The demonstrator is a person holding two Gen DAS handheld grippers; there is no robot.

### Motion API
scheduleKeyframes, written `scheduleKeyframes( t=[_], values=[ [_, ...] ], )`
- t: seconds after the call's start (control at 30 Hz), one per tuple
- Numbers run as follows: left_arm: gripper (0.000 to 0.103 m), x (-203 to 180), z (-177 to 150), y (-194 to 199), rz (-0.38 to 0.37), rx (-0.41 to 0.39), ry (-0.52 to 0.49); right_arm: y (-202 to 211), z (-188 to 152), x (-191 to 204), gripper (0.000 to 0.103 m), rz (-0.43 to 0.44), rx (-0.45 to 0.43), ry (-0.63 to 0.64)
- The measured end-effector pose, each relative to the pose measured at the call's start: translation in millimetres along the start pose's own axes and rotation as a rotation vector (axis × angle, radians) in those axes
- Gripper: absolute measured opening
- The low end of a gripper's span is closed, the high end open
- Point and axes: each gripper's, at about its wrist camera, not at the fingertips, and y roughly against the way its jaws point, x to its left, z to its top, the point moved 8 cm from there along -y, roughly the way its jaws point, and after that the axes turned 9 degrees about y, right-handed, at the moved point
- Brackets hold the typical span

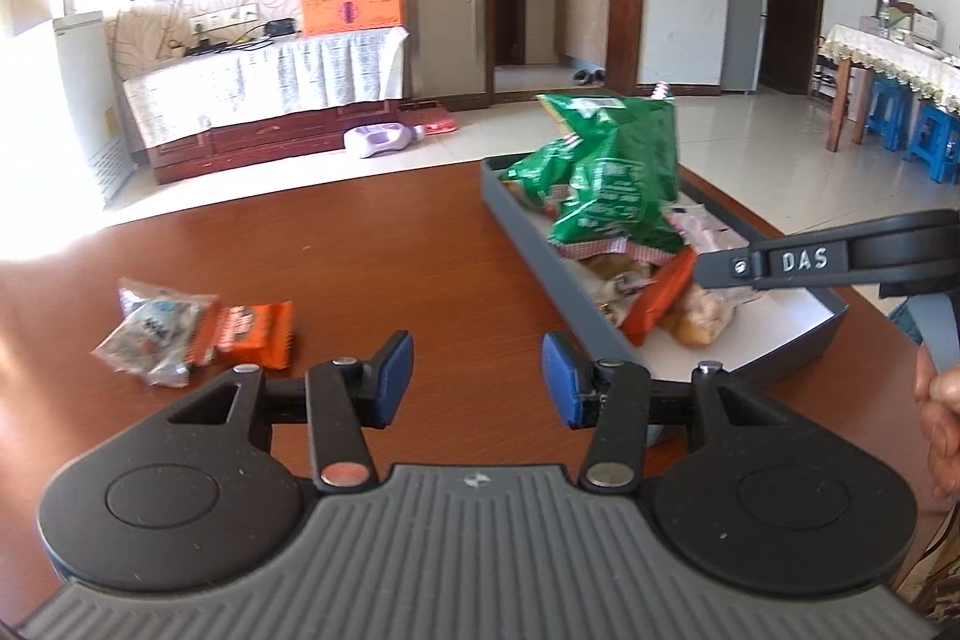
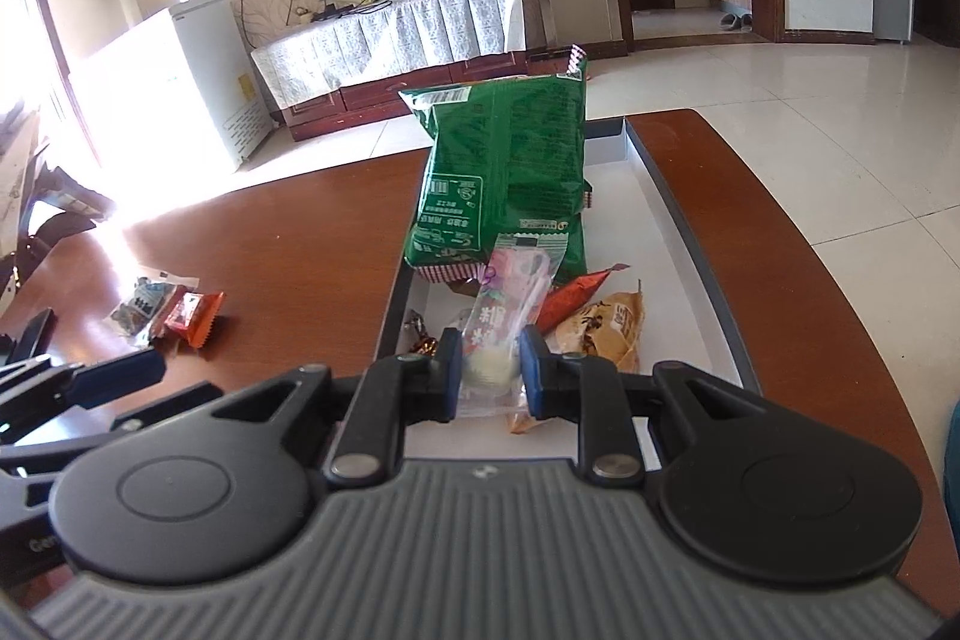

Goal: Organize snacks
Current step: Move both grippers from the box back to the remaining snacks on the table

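**Clear packet held over the tray**

The right hand-held gripper (image 2: 491,376) is clamped on a clear snack packet (image 2: 510,316) above the grey tray (image 2: 708,280). It looks light, crinkly and slippery, best pinched at a seam. The left hand-held gripper (image 1: 477,379) is open and empty over the worktop (image 1: 360,250). A tall green bag (image 2: 504,178) crowds the tray; an orange packet (image 1: 255,334) lies outside.

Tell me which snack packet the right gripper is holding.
The clear packet with pink print, pinched between the right gripper's pads above the grey tray. The green bag, red packet and tan packet lie loose in the tray.
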Motion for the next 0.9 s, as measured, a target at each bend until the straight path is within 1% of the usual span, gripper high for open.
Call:
scheduleKeyframes(
  t=[0.23,0.3,0.4,0.43,0.5,0.53,0.57,0.63,0.77,0.9],
  values=[
    [0.056,22.7,-7.4,19.0,0.034,-0.003,0.015,-5.0,-0.7,3.3,0.024,-0.011,0.008,-0.002],
    [0.062,26.6,-7.7,22.5,0.039,-0.009,0.023,-6.3,-1.4,4.8,0.024,-0.019,0.013,0.010],
    [0.068,31.8,-6.6,26.2,0.050,-0.027,0.025,-9.1,-5.0,6.3,0.026,-0.049,0.043,0.025],
    [0.069,34.1,-6.4,27.1,0.053,-0.031,0.025,-8.7,-5.1,6.4,0.027,-0.050,0.046,0.024],
    [0.071,40.8,-5.0,27.4,0.065,-0.044,0.029,-5.7,-4.8,5.2,0.035,-0.047,0.037,0.015],
    [0.071,45.8,-4.7,27.4,0.071,-0.048,0.036,-4.4,-4.6,4.3,0.045,-0.050,0.034,0.012],
    [0.072,51.9,-4.8,26.8,0.079,-0.050,0.045,-2.7,-4.4,3.9,0.051,-0.052,0.030,0.010],
    [0.072,65.9,-4.7,24.1,0.096,-0.047,0.067,-0.5,-3.8,4.9,0.053,-0.050,0.021,0.018],
    [0.072,98.4,-1.1,15.6,0.149,-0.050,0.076,6.8,0.4,6.0,0.053,-0.055,-0.010,0.012],
    [0.072,140.5,12.2,3.0,0.210,-0.062,0.112,17.1,7.4,8.7,0.053,-0.063,-0.057,0.016]
  ],
)
